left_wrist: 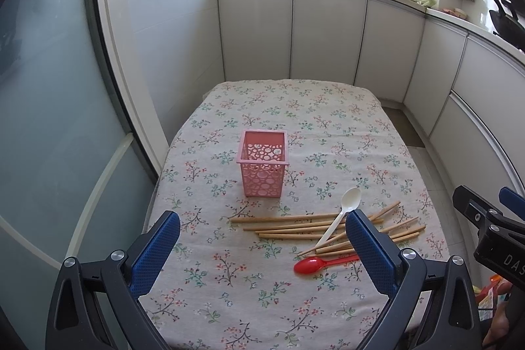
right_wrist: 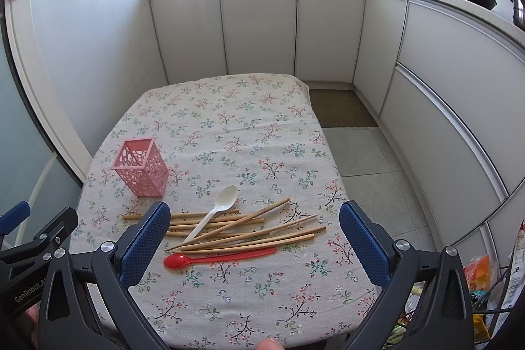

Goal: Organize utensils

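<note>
**Two open grippers above a table of loose utensils**

Left wrist view. Both blue-padded fingers of the left gripper (left_wrist: 262,227) stand wide apart and hold nothing. Between and beyond the fingertips a pink perforated holder (left_wrist: 262,163) stands upright on the floral tablecloth (left_wrist: 229,300), and nothing can be seen inside it. Wooden chopsticks (left_wrist: 295,223) lie scattered just ahead of the right-hand finger, partly hidden behind it. A white spoon (left_wrist: 341,212) rests across the chopsticks with its bowl pointing away from the jaws. A red spoon (left_wrist: 315,264) lies on the cloth nearest the jaws, its handle passing behind the right-hand finger. Part of the right gripper (left_wrist: 492,225) enters at the far right edge.

Right wrist view. The right gripper (right_wrist: 254,225) also has its fingers spread wide, empty. The chopsticks (right_wrist: 246,233), white spoon (right_wrist: 216,209) and red spoon (right_wrist: 210,258) lie between the fingertips, the red spoon closest. The pink perforated holder (right_wrist: 142,169) stands beyond the left-hand finger, apart from the pile. The left gripper's body (right_wrist: 36,245) shows at the left edge; from here its jaw state cannot be told.
</note>
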